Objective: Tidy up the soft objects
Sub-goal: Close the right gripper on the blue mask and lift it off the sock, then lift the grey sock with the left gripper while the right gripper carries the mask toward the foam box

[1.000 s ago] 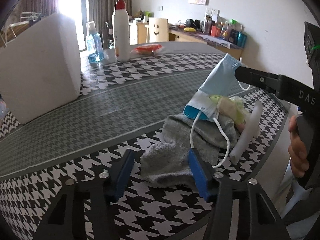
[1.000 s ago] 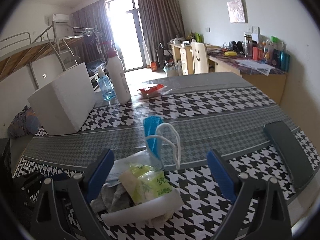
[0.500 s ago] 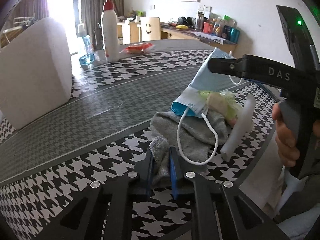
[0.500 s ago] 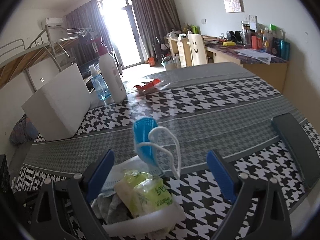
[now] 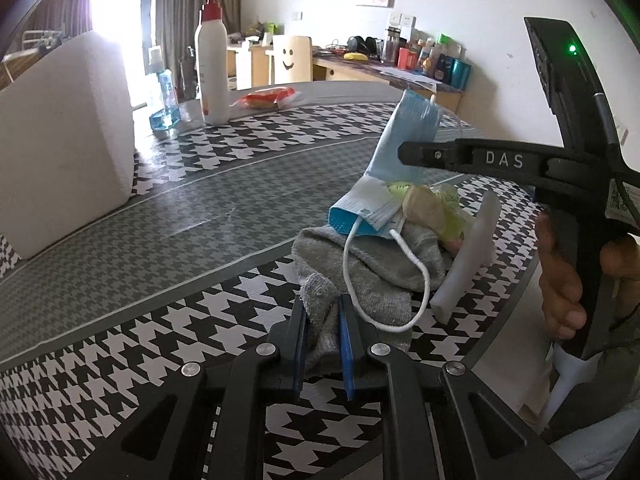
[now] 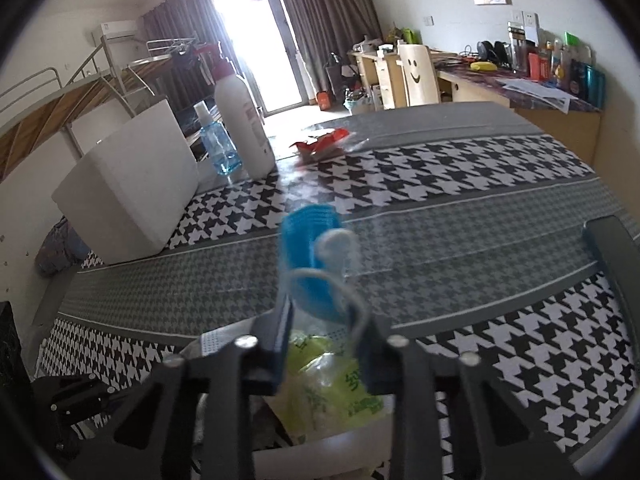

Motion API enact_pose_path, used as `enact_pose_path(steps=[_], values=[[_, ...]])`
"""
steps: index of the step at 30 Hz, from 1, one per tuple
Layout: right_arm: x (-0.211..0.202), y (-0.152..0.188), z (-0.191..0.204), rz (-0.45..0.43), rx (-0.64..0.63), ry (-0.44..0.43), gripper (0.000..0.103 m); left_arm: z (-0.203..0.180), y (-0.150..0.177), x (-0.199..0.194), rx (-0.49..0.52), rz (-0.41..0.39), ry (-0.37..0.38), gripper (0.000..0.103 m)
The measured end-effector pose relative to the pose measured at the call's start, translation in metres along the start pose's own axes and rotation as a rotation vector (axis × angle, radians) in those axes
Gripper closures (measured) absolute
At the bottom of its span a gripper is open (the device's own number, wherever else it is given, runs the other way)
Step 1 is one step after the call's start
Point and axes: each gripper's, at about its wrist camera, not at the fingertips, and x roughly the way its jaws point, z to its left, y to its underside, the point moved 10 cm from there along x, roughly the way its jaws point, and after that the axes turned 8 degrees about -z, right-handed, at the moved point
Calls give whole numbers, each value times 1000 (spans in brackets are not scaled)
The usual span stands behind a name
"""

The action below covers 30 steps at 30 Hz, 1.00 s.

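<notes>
Left gripper (image 5: pixel 323 312) clamped on the grey sock's (image 5: pixel 372 268) near end, low on the table (image 5: pixel 168 216). Right gripper (image 6: pixel 322 326) just closing on the blue mask (image 6: pixel 310 264), standing up from the same heap. Risk: mask's ear loop (image 5: pixel 384 280) draped over the sock, likely snagging and dragging the green packet (image 5: pixel 432 206) if pulled apart.

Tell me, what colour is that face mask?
Light blue face mask with white ear loops; the left wrist view shows it best.
</notes>
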Motion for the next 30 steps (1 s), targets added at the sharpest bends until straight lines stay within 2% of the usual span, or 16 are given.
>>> enact_pose_path(steps=[1, 4, 16, 24, 30], values=[[-2, -2, -1, -7, -1, 2, 88, 0, 0, 0, -1, -1, 2, 88], [-5, -5, -1, -16, -1, 5, 94, -1, -1, -1, -8, -4, 11, 88], [-31, -27, 2, -99, 5, 4, 95, 1, -17, -26, -21, -71, 37, 88], [-48, -43, 8, -162, 5, 1, 95, 2, -32, -41, -21, -122, 27, 88], [-51, -49, 10, -177, -7, 5, 95, 5, -42, -45, -28, -145, 22, 88]])
